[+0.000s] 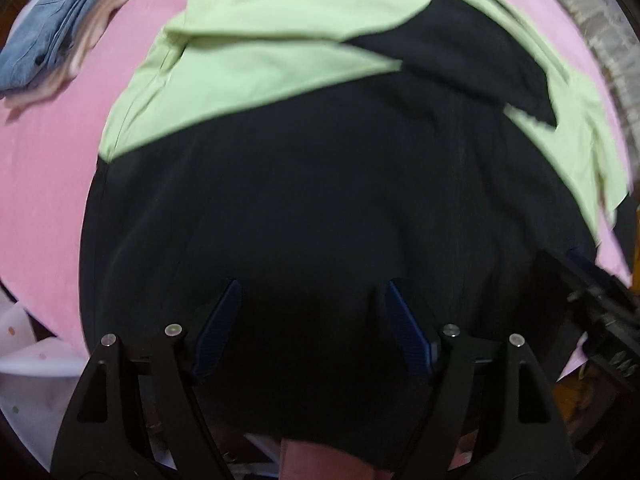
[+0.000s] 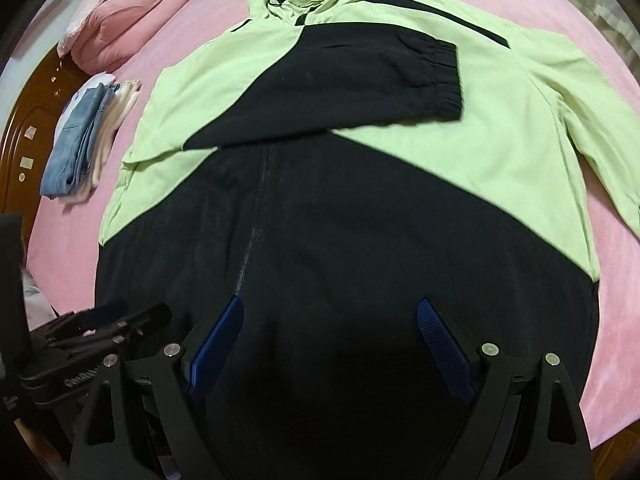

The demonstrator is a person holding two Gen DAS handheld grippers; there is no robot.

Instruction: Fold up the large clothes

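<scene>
Hovering over the green-and-black hooded jacket (image 2: 460,152): left gripper (image 1: 312,292) and right gripper (image 2: 330,308), both jaws gaping wide, gripping nothing. Black hem panel is lying under both jaws; one sleeve (image 2: 380,80) is lying folded across the chest, beyond the tips.

Both views are lit softly from above by indoor light, and no glare is seen. Strong barrel bending is shown toward the dark round edges. The left wrist view is smeared by motion blur, most along the jacket (image 1: 280,60). Detail is lost in its black lower panel, which is deeply shadowed near the fingers (image 2: 218,344).
</scene>
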